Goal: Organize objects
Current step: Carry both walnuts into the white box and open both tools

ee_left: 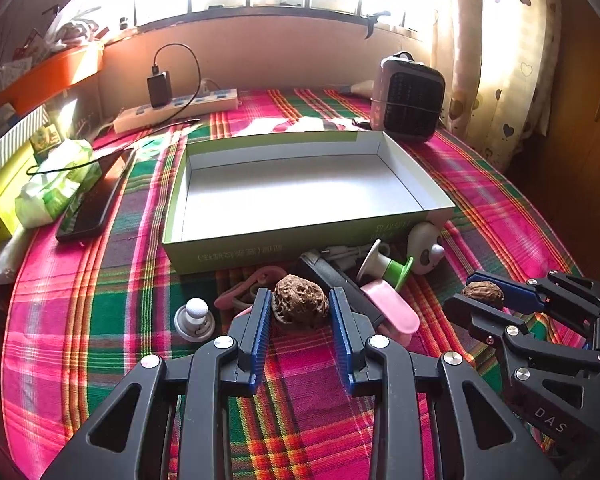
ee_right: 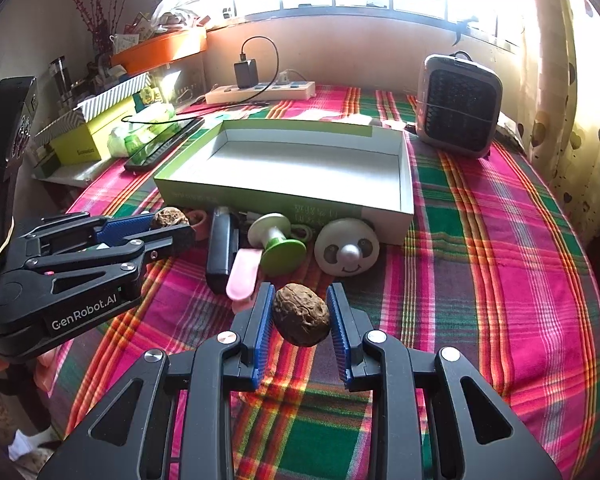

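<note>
A wrinkled brown walnut (ee_left: 300, 300) rests on the plaid cloth, and my left gripper (ee_left: 300, 294) is shut on it, blue pads against both its sides. A second walnut (ee_right: 302, 314) hangs just above the cloth, clamped in my right gripper (ee_right: 301, 290). The right gripper (ee_left: 464, 292) also shows at the right of the left wrist view with its walnut (ee_left: 483, 294). The left gripper (ee_right: 172, 226) shows at the left of the right wrist view. An open green box (ee_left: 260, 250) with a bare white floor lies just beyond both.
Along the box's front wall lie a panda toy (ee_right: 348, 250), a green-and-white spool (ee_right: 276, 240), a pink scoop (ee_right: 242, 270), a black device (ee_right: 220, 248) and a white knob (ee_left: 196, 316). A heater (ee_left: 410, 100), power strip (ee_left: 180, 108), phone (ee_left: 96, 196) and tissue pack (ee_left: 56, 184) ring the box.
</note>
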